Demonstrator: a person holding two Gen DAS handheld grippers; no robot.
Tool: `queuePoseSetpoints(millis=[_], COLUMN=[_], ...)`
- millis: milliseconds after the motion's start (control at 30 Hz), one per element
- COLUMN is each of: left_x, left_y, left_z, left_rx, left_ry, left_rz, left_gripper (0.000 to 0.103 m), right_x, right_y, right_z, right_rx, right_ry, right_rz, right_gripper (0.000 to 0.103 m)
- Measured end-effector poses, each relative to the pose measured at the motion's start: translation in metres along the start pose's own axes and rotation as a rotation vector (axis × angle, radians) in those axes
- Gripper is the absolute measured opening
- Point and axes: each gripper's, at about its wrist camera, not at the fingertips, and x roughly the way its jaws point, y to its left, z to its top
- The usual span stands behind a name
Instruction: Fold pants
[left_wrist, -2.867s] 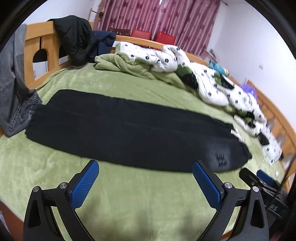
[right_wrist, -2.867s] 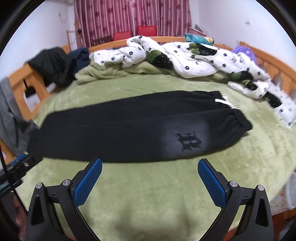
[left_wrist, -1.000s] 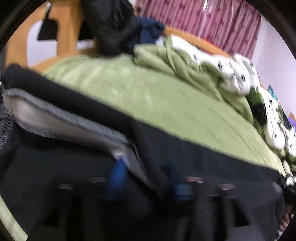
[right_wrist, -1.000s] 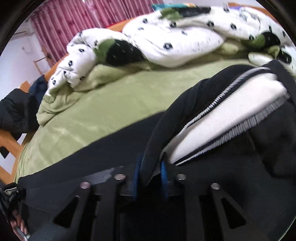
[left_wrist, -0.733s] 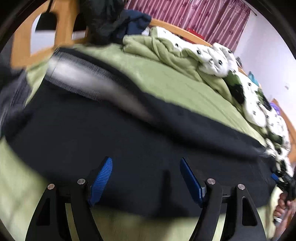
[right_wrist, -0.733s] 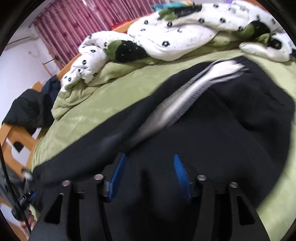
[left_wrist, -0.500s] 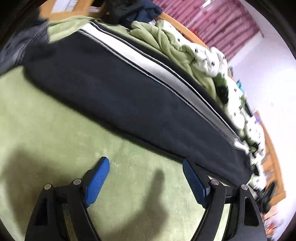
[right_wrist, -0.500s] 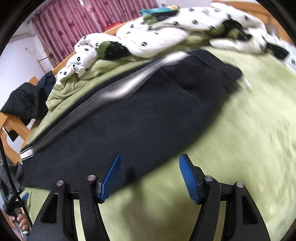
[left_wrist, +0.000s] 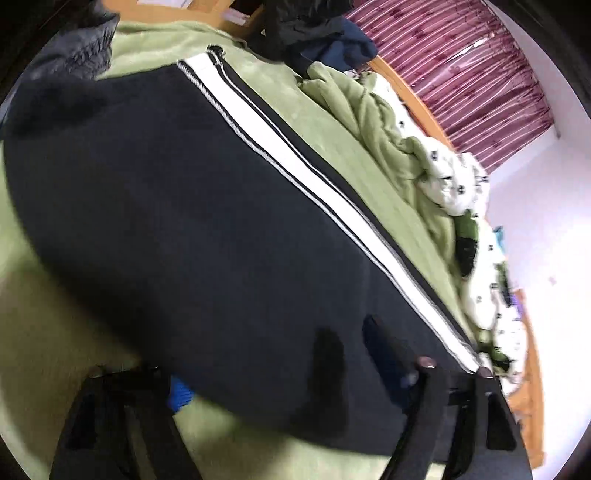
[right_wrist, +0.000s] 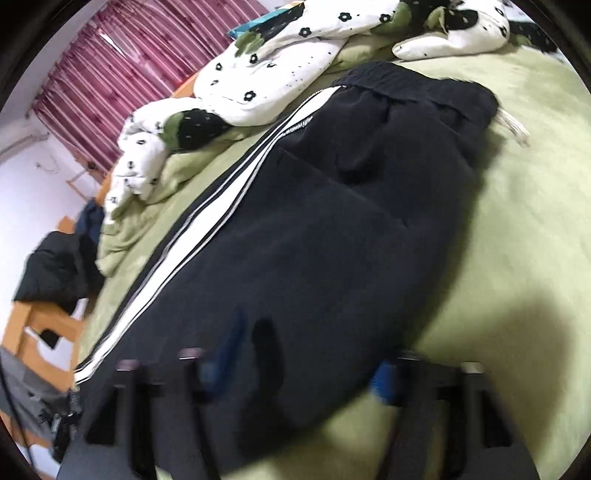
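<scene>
Black pants (left_wrist: 207, 236) lie folded lengthwise on the green bed (left_wrist: 55, 332), white stripe up. My left gripper (left_wrist: 280, 373) and right gripper (right_wrist: 303, 369) straddle the near edge, jaws just closing but not yet pinching cloth.

Pants (left_wrist: 207, 236): formerly spread flat with both legs side by side, logo up; now folded lengthwise, one leg over the other, white side stripe (left_wrist: 295, 166) exposed along the far edge, toward 12 o'clock.

Left tool (left_wrist: 284, 373): jaws closing, near hem edge between them.

Right tool (right_wrist: 306, 365): jaws closing, near edge of pants (right_wrist: 314, 240) between them.
</scene>
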Motion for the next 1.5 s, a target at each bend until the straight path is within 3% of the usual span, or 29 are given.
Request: queuePoseSetpoints(millis=[33, 67, 133, 233, 467, 600, 767, 900, 967, 1033, 1067, 1100, 1167, 1200, 1233, 1267, 1433, 1500], left_x=[0.002, 0.003, -0.002, -0.016, -0.066, -0.109, -0.140, -0.141, -0.140, -0.143, -0.143, -0.147, -0.157, -0.162, -0.169, -0.175, -0.197, -0.203], left_y=[0.000, 0.002, 0.011, 0.017, 0.015, 0.019, 0.031, 0.039, 0.045, 0.049, 0.048, 0.047, 0.043, 0.041, 0.038, 0.036, 0.028, 0.028], left_z=[0.001, 0.003, 0.004, 0.001, -0.033, -0.074, -0.123, -0.136, -0.134, -0.133, -0.134, -0.136, -0.143, -0.147, -0.152, -0.156, -0.166, -0.163], left_rx=[0.017, 0.023, -0.028, -0.055, 0.073, 0.152, 0.213, 0.223, 0.164, 0.120, 0.121, 0.138, 0.200, 0.235, 0.271, 0.296, 0.345, 0.309], left_ry=[-0.002, -0.005, -0.003, 0.001, 0.035, 0.065, 0.094, 0.091, 0.106, 0.132, 0.140, 0.148, 0.142, 0.131, 0.113, 0.093, 0.029, 0.013], left_rz=[0.050, 0.095, 0.048, 0.000, -0.013, -0.016, -0.033, -0.034, -0.051, -0.064, -0.062, -0.052, -0.014, 0.011, 0.049, 0.083, 0.183, 0.155], left_gripper=[0.036, 0.024, 0.013, 0.010, 0.010, 0.010, 0.011, 0.014, 0.016, 0.021, 0.024, 0.026, 0.039, 0.045, 0.060, 0.066, 0.066, 0.066], right_x=[0.003, 0.002, -0.007, -0.028, -0.097, -0.147, -0.194, -0.190, -0.186, -0.195, -0.203, -0.208, -0.221, -0.223, -0.222, -0.217, -0.179, -0.172], right_y=[-0.002, -0.004, -0.006, -0.012, -0.029, -0.053, -0.079, -0.099, -0.107, -0.114, -0.118, -0.120, -0.130, -0.133, -0.139, -0.146, -0.172, -0.176], right_z=[0.003, 0.004, 0.003, -0.004, -0.034, -0.056, -0.088, -0.111, -0.119, -0.124, -0.125, -0.124, -0.115, -0.111, -0.102, -0.091, -0.051, -0.042], right_rx=[0.023, 0.047, 0.063, 0.084, 0.073, 0.058, -0.032, -0.024, -0.020, -0.010, -0.006, -0.005, 0.000, 0.005, 0.018, 0.045, 0.228, 0.278], right_ry=[-0.013, -0.029, -0.065, -0.097, -0.095, -0.080, -0.061, -0.018, -0.001, -0.030, -0.051, -0.065, -0.143, -0.162, -0.170, -0.164, -0.141, -0.138], right_rz=[0.022, 0.038, 0.055, 0.100, 0.096, 0.100, 0.042, 0.005, -0.025, -0.002, -0.009, -0.021, -0.055, -0.054, -0.051, -0.046, -0.016, -0.021], right_gripper=[0.019, 0.014, 0.012, 0.009, 0.009, 0.009, 0.009, 0.010, 0.014, 0.017, 0.026, 0.031, 0.049, 0.051, 0.054, 0.057, 0.059, 0.048])
